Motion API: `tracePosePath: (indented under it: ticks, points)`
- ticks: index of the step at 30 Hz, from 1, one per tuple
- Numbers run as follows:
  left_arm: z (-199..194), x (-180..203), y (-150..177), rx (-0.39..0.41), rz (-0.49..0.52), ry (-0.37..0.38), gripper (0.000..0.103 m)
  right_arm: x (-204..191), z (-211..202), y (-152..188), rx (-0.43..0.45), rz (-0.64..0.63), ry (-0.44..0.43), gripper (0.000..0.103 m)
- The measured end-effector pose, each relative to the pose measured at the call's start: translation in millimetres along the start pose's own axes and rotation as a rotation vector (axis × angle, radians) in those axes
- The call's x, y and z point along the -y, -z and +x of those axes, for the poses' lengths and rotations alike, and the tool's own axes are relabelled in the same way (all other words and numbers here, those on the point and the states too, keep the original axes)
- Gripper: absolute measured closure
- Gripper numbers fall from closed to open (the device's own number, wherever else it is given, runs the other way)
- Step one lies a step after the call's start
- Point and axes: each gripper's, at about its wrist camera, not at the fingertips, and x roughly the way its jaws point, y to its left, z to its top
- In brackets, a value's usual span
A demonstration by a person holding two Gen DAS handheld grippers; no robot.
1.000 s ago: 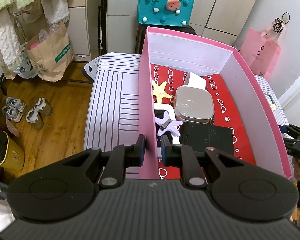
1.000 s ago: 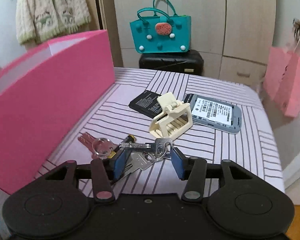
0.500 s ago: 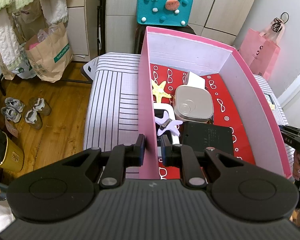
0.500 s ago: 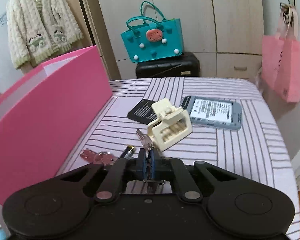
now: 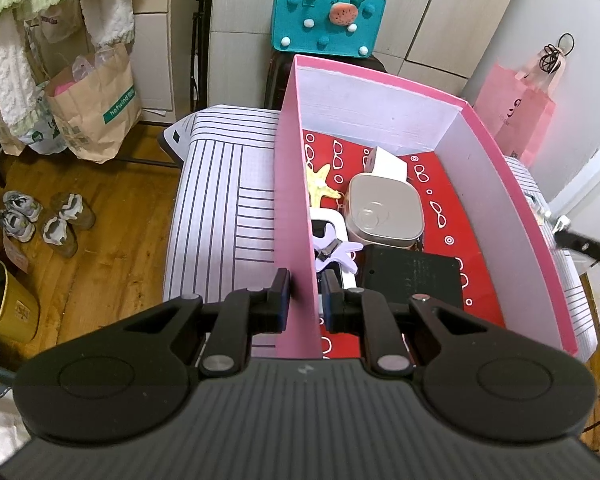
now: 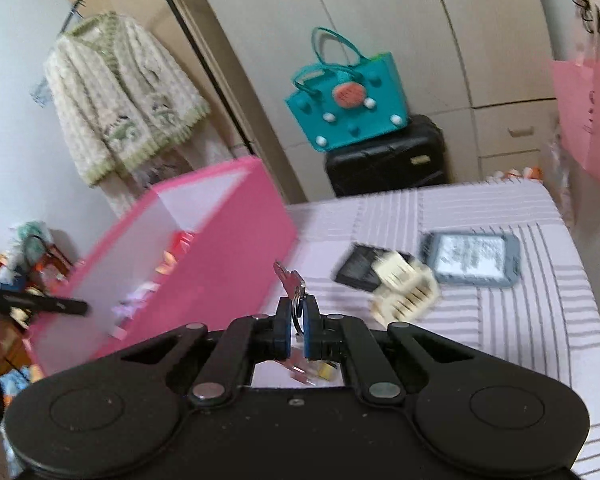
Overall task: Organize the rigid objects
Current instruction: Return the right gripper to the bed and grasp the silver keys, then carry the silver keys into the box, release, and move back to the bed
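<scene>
Gripping: left gripper (image 5: 305, 292) straddles the near left wall of the pink box (image 5: 293, 184), one pad outside, one inside, pinched tight on that wall.
Right gripper (image 6: 297, 322): jaws clamped on a bunch of keys (image 6: 290, 279), one key poking up past the fingertips, held up off the striped cloth (image 6: 520, 320).
Box edges: tall walls all round, open top; a beige tin (image 5: 386, 210), a yellow starfish (image 5: 320, 184) and a black slab (image 5: 410, 276) crowd the left and near floor, red bottom bare on the right.
Open room: cloth right of the box holds a cream clip (image 6: 406, 290), a black card (image 6: 358, 266) and a grey device (image 6: 474, 254), bare stripes around them.
</scene>
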Motion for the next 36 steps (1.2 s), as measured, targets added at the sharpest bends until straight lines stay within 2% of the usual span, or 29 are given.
tracePosePath:
  ticks: [3,11,14,17,25,30,32,36]
  points:
    - [0,3,-2,-0.010,0.017,-0.012,0.088,-14,-7,-17,0.013,-0.029,-0.062,0.096]
    - [-2,2,1,-0.004,0.025,-0.005,0.088,-72,3,-50,-0.019,-0.145,-0.226,0.096]
    - [-2,2,1,-0.005,0.030,-0.002,0.088,-91,11,-54,-0.056,-0.185,-0.291,0.096]
    - [-2,0,-1,-0.013,0.034,0.006,0.088,-108,31,-53,-0.143,-0.190,-0.348,0.096]
    - [-1,-2,-1,-0.014,0.050,0.019,0.088,-136,86,-23,-0.404,-0.207,-0.423,0.096]
    - [-1,-3,-1,-0.011,0.053,0.022,0.088,-153,106,-7,-0.496,-0.258,-0.436,0.095]
    - [-1,-2,-1,-0.012,0.054,0.022,0.089,-154,105,-5,-0.494,-0.277,-0.413,0.090]
    - [-1,-2,0,-0.011,0.055,0.022,0.089,-145,86,-16,-0.408,-0.279,-0.360,0.086]
